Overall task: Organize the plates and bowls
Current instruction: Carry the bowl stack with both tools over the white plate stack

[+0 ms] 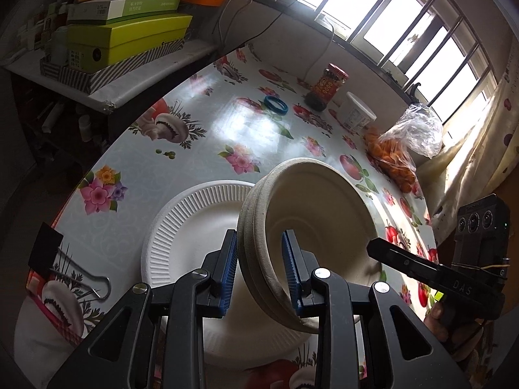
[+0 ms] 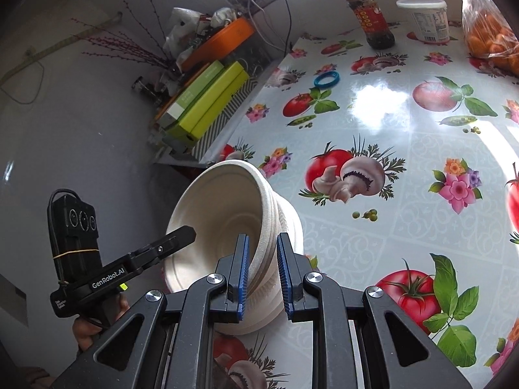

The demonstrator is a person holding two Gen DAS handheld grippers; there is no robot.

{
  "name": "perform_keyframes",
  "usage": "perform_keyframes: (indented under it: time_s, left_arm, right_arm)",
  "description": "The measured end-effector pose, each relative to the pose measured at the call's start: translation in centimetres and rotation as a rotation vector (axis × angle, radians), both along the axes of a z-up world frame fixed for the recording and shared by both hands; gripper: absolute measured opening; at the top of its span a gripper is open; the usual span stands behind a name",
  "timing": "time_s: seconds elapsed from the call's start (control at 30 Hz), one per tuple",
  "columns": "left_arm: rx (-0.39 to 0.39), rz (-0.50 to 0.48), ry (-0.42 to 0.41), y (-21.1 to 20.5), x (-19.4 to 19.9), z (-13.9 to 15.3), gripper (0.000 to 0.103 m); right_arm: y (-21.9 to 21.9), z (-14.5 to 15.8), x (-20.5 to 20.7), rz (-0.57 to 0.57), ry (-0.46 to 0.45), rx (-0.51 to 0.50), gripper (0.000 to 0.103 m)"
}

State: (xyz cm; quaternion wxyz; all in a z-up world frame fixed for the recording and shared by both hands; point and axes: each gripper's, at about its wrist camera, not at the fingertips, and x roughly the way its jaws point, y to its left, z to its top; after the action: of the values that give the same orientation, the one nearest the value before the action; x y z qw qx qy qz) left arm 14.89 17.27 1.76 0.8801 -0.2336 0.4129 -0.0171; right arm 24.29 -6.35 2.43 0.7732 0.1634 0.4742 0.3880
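A stack of cream paper bowls (image 1: 318, 201) (image 2: 220, 214) hangs tilted above the flowered tablecloth, gripped at opposite sides of its rim. My left gripper (image 1: 259, 236) is shut on the near rim, blue pads on both sides of the wall. My right gripper (image 2: 262, 238) is shut on the other side of the rim in the same way. A white ribbed paper plate (image 1: 194, 227) lies flat on the table, partly hidden under the stack. Each wrist view shows the other tool's finger reaching the stack: the right finger (image 1: 405, 261) and the left finger (image 2: 168, 240).
At the far side stand a red-labelled sauce jar (image 1: 327, 87), a white tub (image 1: 356, 111) and a bag of oranges (image 1: 399, 149). A blue ring (image 1: 275, 105) lies mid-table. A binder clip (image 1: 81, 278) sits at the near left edge. Green boxes (image 1: 123, 42) fill a side shelf.
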Motion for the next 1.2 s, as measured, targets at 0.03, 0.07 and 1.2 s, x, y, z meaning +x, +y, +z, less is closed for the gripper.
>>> perform_keyframes:
  time_s: [0.03,0.07,1.2]
  left_arm:
    - [-0.001,0.005,0.001,0.2,-0.1,-0.1,0.029]
    - [-0.003,0.01,0.002,0.5,-0.2,-0.1,0.029]
    - [-0.019,0.064,0.032,3.2,-0.8,-1.7,0.029]
  right_arm:
    - [0.3,0.0,0.0,0.005,-0.001,-0.002,0.019]
    - [0.5,0.0,0.0,0.01,0.0,-0.002,0.019]
    - [3.6,-0.8,0.2,0.048,0.029,-0.002,0.019]
